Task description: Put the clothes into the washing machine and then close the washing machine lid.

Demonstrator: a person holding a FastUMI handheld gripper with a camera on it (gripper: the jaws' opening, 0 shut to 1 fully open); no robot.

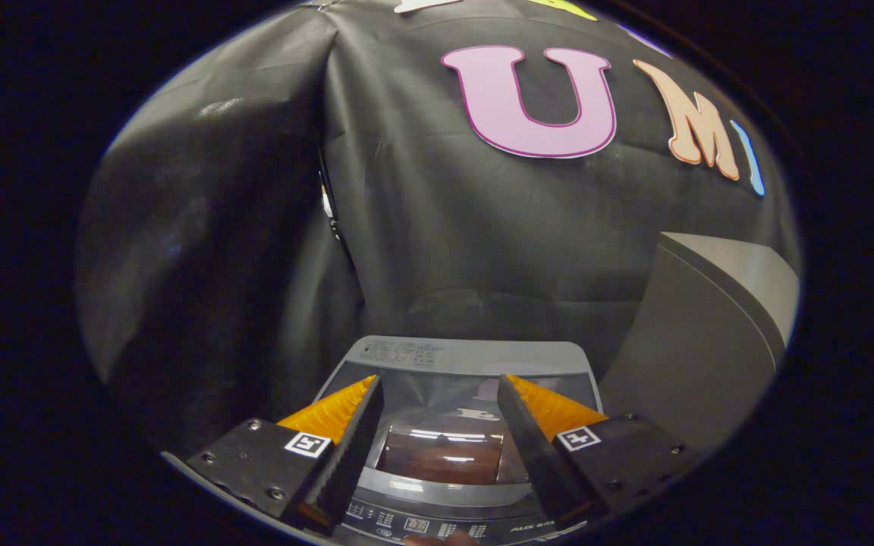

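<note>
The grey top-loading washing machine (482,356) stands just below and ahead of my fingers. Its lid (441,402) lies flat over the tub, and reflections streak across the lid's dark window (441,455). Something brownish shows through that window; I cannot tell whether it is cloth or the drum. The control panel (437,523) runs along the machine's near edge, under the fingers. My gripper (439,379) hovers over the lid, open, with a wide gap and nothing between the fingers.
A tall grey box-like unit (702,334) stands close to the machine's right side. The black cloth wall (437,227) hangs right behind the machine and folds round on the left. A small pale shape, perhaps a fingertip (441,539), touches the control panel.
</note>
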